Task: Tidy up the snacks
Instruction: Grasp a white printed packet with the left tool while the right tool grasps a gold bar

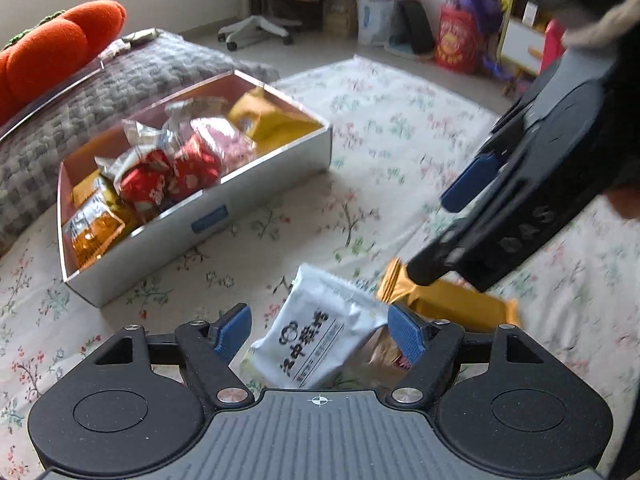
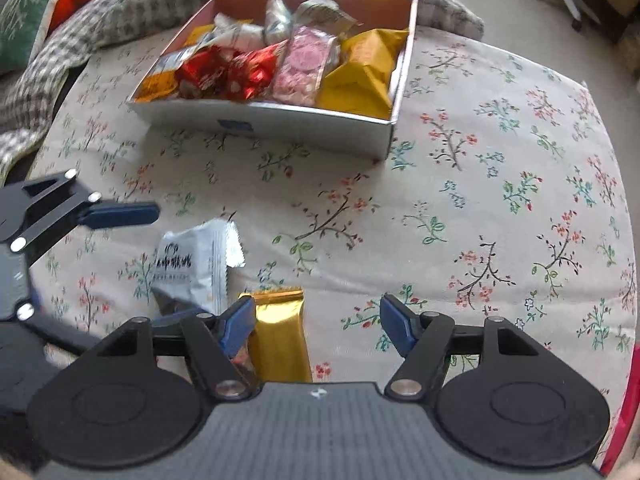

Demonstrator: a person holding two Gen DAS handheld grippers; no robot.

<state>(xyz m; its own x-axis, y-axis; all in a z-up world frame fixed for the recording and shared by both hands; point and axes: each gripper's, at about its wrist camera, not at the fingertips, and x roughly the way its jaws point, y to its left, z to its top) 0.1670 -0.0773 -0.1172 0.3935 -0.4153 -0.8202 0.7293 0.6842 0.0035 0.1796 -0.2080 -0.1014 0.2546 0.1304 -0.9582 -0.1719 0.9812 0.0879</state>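
Flowered cloth covers the bed, and most snacks already sit in the white box (image 2: 280, 120) at the far left. Two remain near: a white packet (image 1: 316, 344) between the left claw's (image 1: 320, 336) spread, untouching fingers, and a gold bar (image 2: 280, 340) inside the right claw's (image 2: 318, 326) gap, probably untouched too. Open cloth lies right of the box.

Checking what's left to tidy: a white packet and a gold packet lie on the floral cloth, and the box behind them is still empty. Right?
Not quite: the box already holds red, pink and yellow snacks, as the right wrist view shows. The white packet and gold packet do lie on the floral cloth.
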